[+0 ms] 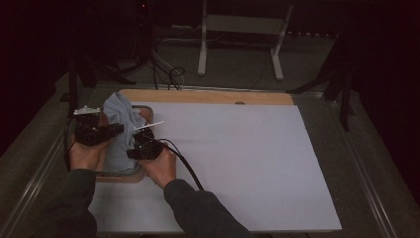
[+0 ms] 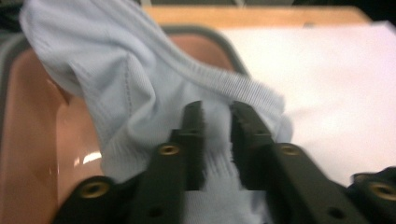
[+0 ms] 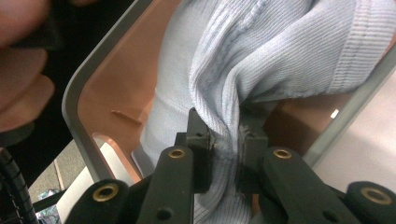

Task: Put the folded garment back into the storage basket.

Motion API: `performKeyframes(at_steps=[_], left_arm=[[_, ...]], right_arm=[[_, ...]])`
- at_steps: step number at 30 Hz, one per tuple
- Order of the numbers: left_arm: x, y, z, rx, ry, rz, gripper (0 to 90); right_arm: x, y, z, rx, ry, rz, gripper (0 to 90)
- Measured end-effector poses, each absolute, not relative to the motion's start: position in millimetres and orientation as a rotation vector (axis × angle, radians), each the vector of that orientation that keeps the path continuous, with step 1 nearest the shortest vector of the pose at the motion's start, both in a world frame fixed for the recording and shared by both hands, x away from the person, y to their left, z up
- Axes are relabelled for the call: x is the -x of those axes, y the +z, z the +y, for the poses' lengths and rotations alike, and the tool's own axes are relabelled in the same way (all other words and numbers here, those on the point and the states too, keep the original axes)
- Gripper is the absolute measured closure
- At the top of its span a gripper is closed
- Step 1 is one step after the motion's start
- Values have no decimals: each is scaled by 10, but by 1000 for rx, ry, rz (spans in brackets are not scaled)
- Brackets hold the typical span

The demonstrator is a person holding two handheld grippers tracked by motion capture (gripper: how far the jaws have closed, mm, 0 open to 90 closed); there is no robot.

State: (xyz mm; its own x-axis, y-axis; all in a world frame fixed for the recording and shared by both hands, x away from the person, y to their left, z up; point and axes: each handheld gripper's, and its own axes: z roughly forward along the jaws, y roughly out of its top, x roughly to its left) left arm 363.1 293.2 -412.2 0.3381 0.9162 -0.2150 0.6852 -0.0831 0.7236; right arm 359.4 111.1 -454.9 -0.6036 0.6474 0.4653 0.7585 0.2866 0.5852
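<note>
Light blue knitted cloth (image 1: 118,130): lies bunched in a brown tray with a grey rim (image 1: 140,175) at the left of the counter (image 1: 237,163), on the white sheet; part of it is lifted clear of the tray floor.

Right gripper (image 3: 227,140): fingers closed on a gathered fold of the cloth, ribbed fabric pinched between the pads. Grip appears sound.

Left gripper (image 2: 217,122): fingers stand close together with a narrow gap, cloth lying in and behind that gap. The picture is blurred; I cannot tell whether the pads actually press the fabric.

Assessment: the work in hand looks like taking up the cloth with both grippers. Recommended practice: confirm a firm left-hand pinch on a single edge or hem rather than a thick bunch, set well apart from the right grip. Lift both hands evenly so the cloth clears the tray rim without dragging the tray along.
</note>
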Motion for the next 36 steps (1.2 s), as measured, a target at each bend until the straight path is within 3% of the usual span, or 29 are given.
performKeyframes(at_steps=[4, 9, 18, 21, 36], left_arm=[[-3725, -4229, 2850, -1904, 359, 1425, 856], [-3801, -4308, 2760, -1948, 352, 1440, 882], [-3830, -4407, 2725, -1987, 339, 1465, 882], [-3850, -4441, 2703, -2014, 340, 1474, 881], [-3968, -4417, 2750, -1955, 404, 1542, 866]], right_arm=[[-3585, -4538, 1119, 1321, -1218, -2412, 789], [-3583, -4541, 1110, 1303, -1225, -2428, 749], [-3521, -4409, 933, 1126, -1365, -2539, 438], [-3553, -4345, 792, 1143, -1414, -2516, 382], [-3672, -4273, 295, 1229, -1493, -2528, 299]])
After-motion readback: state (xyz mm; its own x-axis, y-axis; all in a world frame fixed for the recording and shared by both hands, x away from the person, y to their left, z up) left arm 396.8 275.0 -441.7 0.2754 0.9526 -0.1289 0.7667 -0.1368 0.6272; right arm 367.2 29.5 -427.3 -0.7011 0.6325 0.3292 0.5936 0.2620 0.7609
